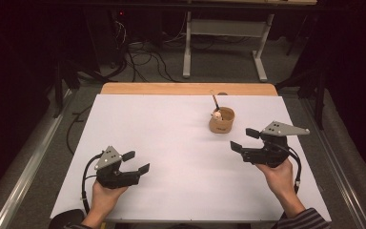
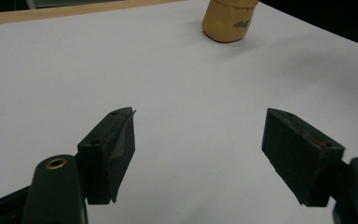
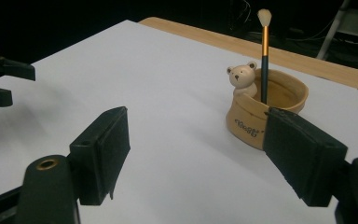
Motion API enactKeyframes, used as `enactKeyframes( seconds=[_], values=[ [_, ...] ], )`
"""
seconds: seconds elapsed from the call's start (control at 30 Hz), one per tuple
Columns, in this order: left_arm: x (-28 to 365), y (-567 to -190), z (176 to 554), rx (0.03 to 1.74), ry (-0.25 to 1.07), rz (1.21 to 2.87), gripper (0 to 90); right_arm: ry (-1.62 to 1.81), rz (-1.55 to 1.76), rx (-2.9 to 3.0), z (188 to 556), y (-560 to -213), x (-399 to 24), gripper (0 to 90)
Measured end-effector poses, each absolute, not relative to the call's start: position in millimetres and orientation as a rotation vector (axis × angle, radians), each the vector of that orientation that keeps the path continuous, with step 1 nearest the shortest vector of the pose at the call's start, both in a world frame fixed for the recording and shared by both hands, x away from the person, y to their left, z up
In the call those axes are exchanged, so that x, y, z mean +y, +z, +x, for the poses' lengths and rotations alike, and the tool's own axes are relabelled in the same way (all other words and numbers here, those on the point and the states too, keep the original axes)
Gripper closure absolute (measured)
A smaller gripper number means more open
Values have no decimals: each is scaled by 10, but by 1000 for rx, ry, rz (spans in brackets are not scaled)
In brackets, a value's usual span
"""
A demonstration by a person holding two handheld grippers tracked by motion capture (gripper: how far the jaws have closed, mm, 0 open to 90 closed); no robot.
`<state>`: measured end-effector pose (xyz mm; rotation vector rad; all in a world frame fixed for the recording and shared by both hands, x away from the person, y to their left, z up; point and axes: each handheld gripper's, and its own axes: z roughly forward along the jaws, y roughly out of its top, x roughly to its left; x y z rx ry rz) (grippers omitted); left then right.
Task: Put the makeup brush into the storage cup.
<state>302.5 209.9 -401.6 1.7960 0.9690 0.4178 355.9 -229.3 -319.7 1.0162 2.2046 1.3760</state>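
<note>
Both claws apart, empty: left point(image 1: 136, 162), right point(image 1: 244, 140). Right is near cup point(image 1: 221, 120), center-right; brush point(image 3: 264, 51) stands upright inside. Clumsy reach could tip cup w/ brush.

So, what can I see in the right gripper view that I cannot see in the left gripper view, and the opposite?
The right gripper view gives the brush standing in the tan cup and the little bear figure on its rim, with the left hand-held gripper farther off at the frame's left edge. The left gripper view gives the cup's lower part, cut off at the frame's top edge. Both give the white table sheet, the wooden table edge beyond it, and open black jaws.
</note>
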Motion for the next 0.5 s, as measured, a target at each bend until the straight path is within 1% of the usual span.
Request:
enactKeyframes(
  seconds=[0.5],
  values=[
    [2098, -4016, 3021, 966, 417, 1795, 261, 1391, 1034, 2197, 3439, -3259, -2328, 261]
  ],
)
